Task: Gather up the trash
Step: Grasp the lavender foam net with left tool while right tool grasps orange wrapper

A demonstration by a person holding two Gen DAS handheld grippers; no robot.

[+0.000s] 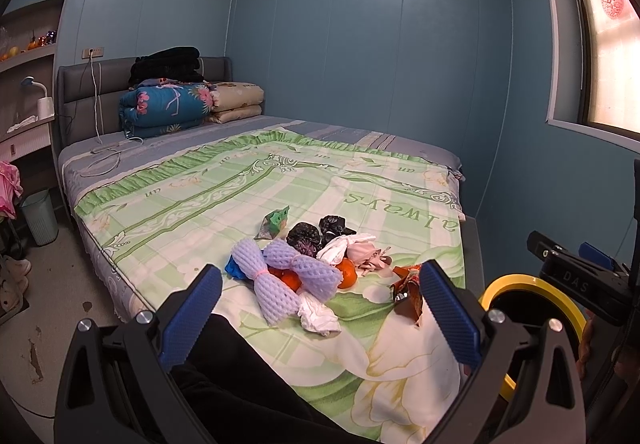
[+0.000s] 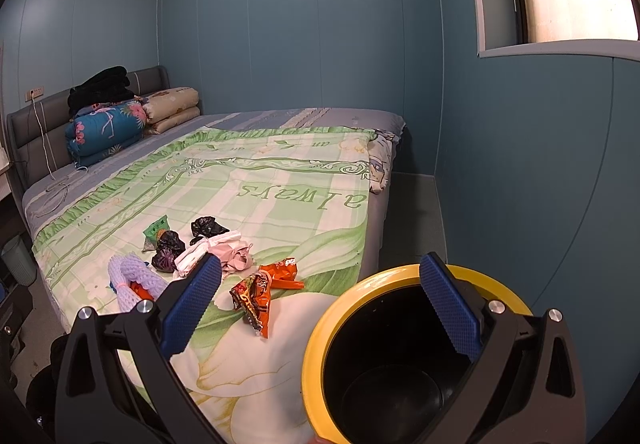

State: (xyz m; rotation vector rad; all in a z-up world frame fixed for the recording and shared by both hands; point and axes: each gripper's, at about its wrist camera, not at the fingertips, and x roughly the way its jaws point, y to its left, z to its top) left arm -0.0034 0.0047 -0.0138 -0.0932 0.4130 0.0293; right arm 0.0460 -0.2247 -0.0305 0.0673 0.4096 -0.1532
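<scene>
Trash lies in a heap on the green floral bedspread (image 1: 248,196): purple foam fruit nets (image 1: 276,284), orange fruit peel (image 1: 346,273), white tissue (image 1: 318,314), black bags (image 1: 304,238), a green wrapper (image 1: 272,224), pink-white cloth (image 1: 360,250) and an orange-red snack wrapper (image 2: 256,298). A black bin with a yellow rim (image 2: 316,356) stands at the bed's near right corner. My left gripper (image 1: 320,316) is open and empty just short of the heap. My right gripper (image 2: 320,304) is open and empty above the bed edge and the bin.
Folded quilts (image 1: 168,108) and a black bundle (image 1: 166,64) are stacked at the grey headboard. A white cable (image 1: 104,160) lies on the mattress. A pale green bin (image 1: 40,216) stands on the floor at left. A blue wall and a window (image 1: 612,56) are at right.
</scene>
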